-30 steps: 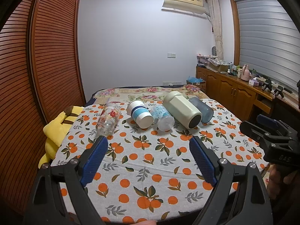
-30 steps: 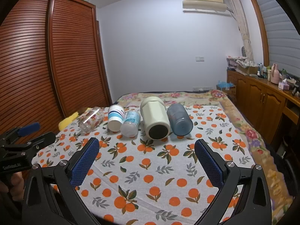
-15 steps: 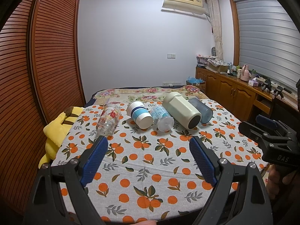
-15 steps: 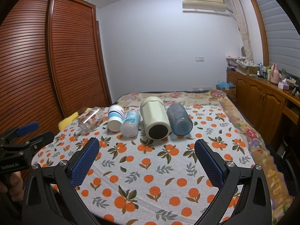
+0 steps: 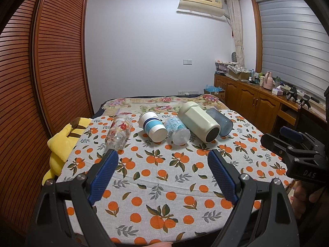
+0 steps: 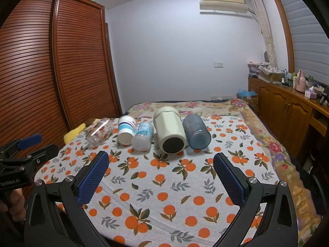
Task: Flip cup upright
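Note:
Several cups lie on their sides in a row on the orange-print tablecloth [image 5: 164,177]: a clear flowered glass [image 5: 119,131] [image 6: 100,131], a white paper cup with blue stripes [image 5: 153,126] [image 6: 126,129], a small clear printed cup [image 5: 177,130] [image 6: 143,135], a big cream tumbler [image 5: 198,121] [image 6: 170,131] and a blue-grey cup [image 5: 221,120] [image 6: 196,131]. Their bases face me. My left gripper [image 5: 162,158] is open and empty, short of the row. My right gripper [image 6: 161,160] is open and empty, in front of the cream tumbler.
A yellow plush toy [image 5: 63,138] hangs at the table's left edge. A slatted wooden wardrobe [image 5: 41,72] stands on the left, a wooden sideboard [image 5: 257,103] with clutter on the right. The other gripper shows at each view's side [image 5: 296,148] [image 6: 24,156].
Both grippers have barely moved; the right gripper drifted slightly down in the left wrist view. The cups have not moved.

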Motion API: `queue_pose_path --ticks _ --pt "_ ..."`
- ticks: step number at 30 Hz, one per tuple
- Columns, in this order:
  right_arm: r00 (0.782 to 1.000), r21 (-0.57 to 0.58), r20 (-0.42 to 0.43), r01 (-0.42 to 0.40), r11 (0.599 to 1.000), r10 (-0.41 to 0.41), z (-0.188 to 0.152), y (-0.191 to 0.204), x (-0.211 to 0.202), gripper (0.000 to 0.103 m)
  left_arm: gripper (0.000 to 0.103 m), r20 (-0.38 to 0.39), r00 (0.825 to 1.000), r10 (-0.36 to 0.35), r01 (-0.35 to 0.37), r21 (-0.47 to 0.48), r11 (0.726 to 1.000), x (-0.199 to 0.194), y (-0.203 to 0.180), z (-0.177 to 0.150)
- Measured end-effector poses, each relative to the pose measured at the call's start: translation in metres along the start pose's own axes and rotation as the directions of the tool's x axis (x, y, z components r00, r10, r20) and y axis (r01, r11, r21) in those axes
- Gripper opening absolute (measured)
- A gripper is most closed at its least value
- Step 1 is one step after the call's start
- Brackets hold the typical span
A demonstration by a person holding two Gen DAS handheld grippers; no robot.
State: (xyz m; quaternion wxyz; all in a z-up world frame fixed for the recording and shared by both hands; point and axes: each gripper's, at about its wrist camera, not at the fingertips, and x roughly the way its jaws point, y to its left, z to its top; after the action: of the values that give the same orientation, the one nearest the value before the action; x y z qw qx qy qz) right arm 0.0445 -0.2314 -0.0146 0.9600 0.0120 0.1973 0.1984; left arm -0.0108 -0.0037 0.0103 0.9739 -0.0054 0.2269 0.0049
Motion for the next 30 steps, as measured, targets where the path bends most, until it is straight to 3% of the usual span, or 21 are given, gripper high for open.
queue_pose_path --ticks 30 --pt "1.0 0.0 -0.003 0.001 1.0 -0.001 -0.0013 0.0003 0.0011 0.103 0.089 -0.008 1.0 -0.003 0.003 0.0 1.0 -0.0058 -0.0034 0.003"
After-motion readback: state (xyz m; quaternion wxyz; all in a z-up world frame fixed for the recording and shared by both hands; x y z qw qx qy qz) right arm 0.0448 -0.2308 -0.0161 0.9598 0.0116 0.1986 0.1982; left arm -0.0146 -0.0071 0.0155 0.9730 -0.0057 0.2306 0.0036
